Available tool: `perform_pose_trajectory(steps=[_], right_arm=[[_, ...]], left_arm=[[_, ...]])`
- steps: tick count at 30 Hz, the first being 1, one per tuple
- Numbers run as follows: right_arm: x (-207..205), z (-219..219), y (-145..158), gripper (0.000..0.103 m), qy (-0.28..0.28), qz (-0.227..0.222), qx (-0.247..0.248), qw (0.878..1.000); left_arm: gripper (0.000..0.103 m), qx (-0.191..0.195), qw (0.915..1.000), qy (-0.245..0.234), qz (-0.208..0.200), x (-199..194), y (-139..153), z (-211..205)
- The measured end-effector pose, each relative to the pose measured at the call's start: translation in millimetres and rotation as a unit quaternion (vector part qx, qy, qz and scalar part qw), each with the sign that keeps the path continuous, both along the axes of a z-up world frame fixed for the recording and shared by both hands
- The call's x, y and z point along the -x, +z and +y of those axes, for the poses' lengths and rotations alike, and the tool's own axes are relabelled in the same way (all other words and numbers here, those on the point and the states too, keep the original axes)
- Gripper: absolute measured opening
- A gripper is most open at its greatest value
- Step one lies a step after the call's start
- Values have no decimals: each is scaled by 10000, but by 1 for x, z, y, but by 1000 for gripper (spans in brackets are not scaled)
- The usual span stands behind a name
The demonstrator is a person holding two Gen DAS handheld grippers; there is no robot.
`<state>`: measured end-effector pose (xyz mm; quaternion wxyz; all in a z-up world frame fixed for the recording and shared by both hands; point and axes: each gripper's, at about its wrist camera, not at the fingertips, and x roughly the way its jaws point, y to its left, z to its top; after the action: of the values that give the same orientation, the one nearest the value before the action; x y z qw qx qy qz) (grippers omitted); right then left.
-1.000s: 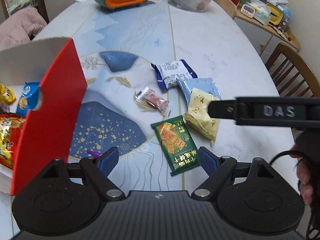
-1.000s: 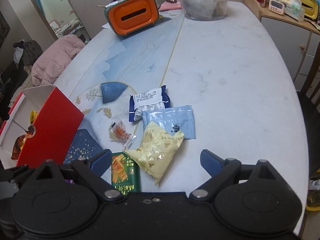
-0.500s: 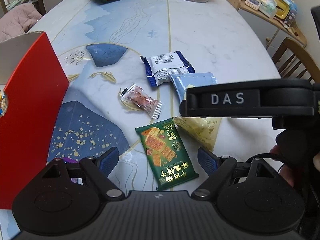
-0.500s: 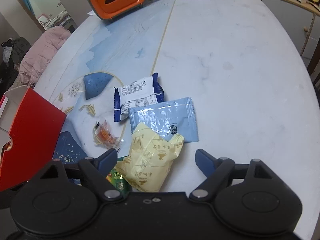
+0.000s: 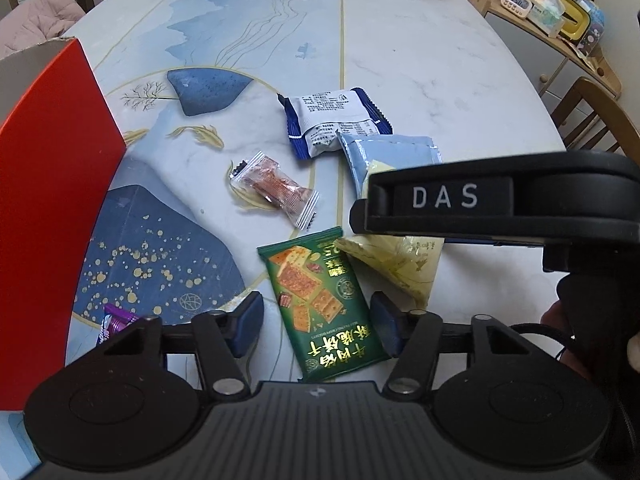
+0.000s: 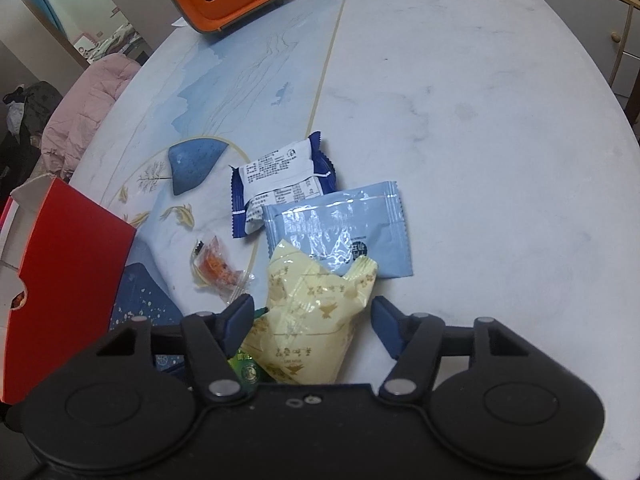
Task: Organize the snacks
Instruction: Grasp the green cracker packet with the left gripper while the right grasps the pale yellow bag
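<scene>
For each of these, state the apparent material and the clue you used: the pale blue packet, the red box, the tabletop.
Pale blue packet: thin glossy plastic film, judging by crinkled highlights and crimped ends.
Red box: likely matte cardboard; its inner face and flap are plain white.
Tabletop: smooth, marble-patterned, printed blue; stone or laminate, unclear.

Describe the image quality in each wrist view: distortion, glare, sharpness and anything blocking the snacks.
Left wrist view: strong fisheye bowing of the table; sharp, evenly lit; the right gripper's body hides most of the yellow packet. Right wrist view: same bowing, dark corners; glare on the light blue packet; the green packet is nearly hidden.
</scene>
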<state>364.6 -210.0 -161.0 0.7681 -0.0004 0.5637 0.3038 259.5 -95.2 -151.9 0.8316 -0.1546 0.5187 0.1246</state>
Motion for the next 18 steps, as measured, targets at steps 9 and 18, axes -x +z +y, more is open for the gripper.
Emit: perform_pose_trajectory(steps=[9, 18], right_arm=[[3, -1, 3, 44, -7, -46, -86, 10000], [11, -9, 10, 41, -74, -120, -107, 9998]], left_arm=[[45, 39, 10000, -5, -5, 3, 2, 2], [23, 145, 9998, 92, -104, 14, 9, 12]])
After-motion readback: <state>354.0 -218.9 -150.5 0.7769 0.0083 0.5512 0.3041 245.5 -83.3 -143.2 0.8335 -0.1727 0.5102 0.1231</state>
